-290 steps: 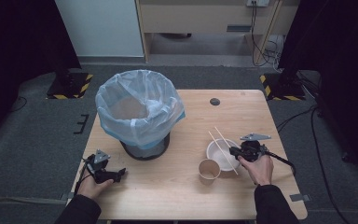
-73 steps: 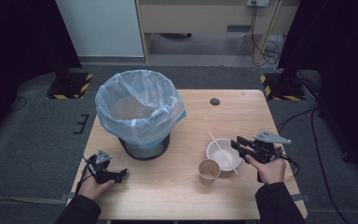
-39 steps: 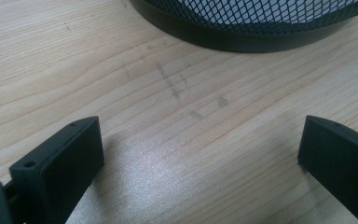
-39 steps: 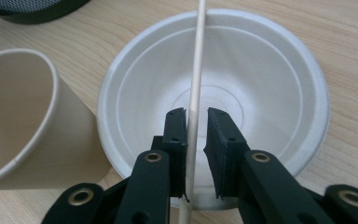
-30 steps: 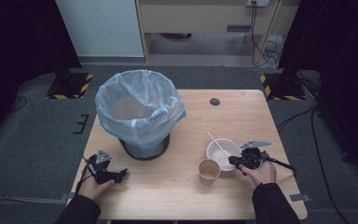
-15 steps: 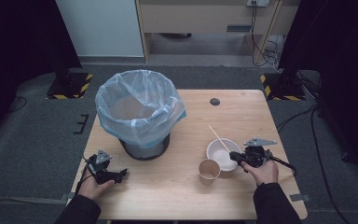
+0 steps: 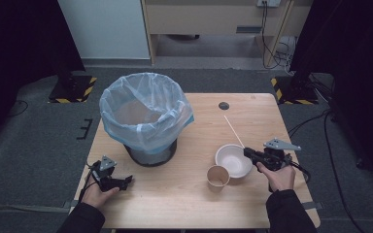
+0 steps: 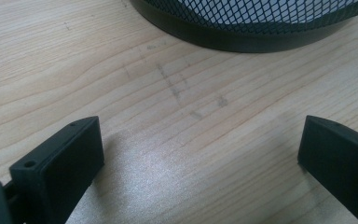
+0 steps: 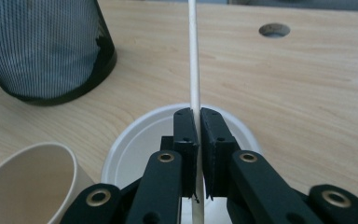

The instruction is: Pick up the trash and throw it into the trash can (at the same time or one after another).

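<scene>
A thin pale chopstick [image 7: 234, 131] sticks out from my right gripper [image 7: 247, 152], which is shut on its near end just above the right rim of a white bowl [image 7: 229, 161]. In the right gripper view the chopstick [image 9: 194, 56] runs straight up between the closed jaws of the gripper [image 9: 196, 116], over the bowl [image 9: 133, 140]. A tan paper cup [image 7: 218, 175] stands upright in front of the bowl on its left. My left gripper [image 7: 124, 180] rests open on the table's front left; in its own view the gripper [image 8: 200, 135] has only bare wood between its jaws.
A black mesh bin [image 7: 145, 114] lined with a clear plastic bag stands at the table's left middle, its base [image 8: 242, 37] just beyond the left gripper. A round cable hole [image 7: 224, 106] lies at the back. The table's right edge [image 7: 291, 145] is beside the right hand.
The right gripper has lifted slightly with the chopstick, whose free end now points higher and farther back. Two chopsticks lay on the bowl in the oldest frame. The left gripper has not moved.
</scene>
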### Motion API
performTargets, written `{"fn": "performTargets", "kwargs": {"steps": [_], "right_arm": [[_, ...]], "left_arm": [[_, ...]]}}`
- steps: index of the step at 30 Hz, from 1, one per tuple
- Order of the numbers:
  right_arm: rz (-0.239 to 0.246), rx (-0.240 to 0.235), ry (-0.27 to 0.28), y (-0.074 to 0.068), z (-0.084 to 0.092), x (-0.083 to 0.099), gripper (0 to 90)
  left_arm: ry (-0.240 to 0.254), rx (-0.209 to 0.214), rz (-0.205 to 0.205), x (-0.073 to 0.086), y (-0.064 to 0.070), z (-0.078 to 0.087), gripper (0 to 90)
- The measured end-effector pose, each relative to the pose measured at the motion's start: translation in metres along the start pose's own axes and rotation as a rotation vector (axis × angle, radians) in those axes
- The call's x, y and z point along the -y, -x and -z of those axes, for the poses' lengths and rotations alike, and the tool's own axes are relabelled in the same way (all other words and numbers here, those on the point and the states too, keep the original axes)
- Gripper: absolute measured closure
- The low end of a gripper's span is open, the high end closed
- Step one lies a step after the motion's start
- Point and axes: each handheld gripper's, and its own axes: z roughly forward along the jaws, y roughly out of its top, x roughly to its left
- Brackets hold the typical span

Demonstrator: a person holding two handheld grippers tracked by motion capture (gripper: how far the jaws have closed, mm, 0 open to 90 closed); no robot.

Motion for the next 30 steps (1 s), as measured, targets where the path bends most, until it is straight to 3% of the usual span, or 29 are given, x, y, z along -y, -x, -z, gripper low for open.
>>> {"fn": "performTargets", "kwargs": {"steps": [10, 30], "right_arm": [[-0.009, -0.01, 0.147, -0.003, 0.013, -0.015, 86.0], [-0.022, -0.041, 0.375, -0.008, 0.045, -0.049, 86.0]], "left_arm": [[0.0, 0.0, 0.0, 0.0, 0.0, 0.0, 0.0], [0.0, 0.0, -0.001, 0.0, 0.0, 0.0, 0.0]]}}
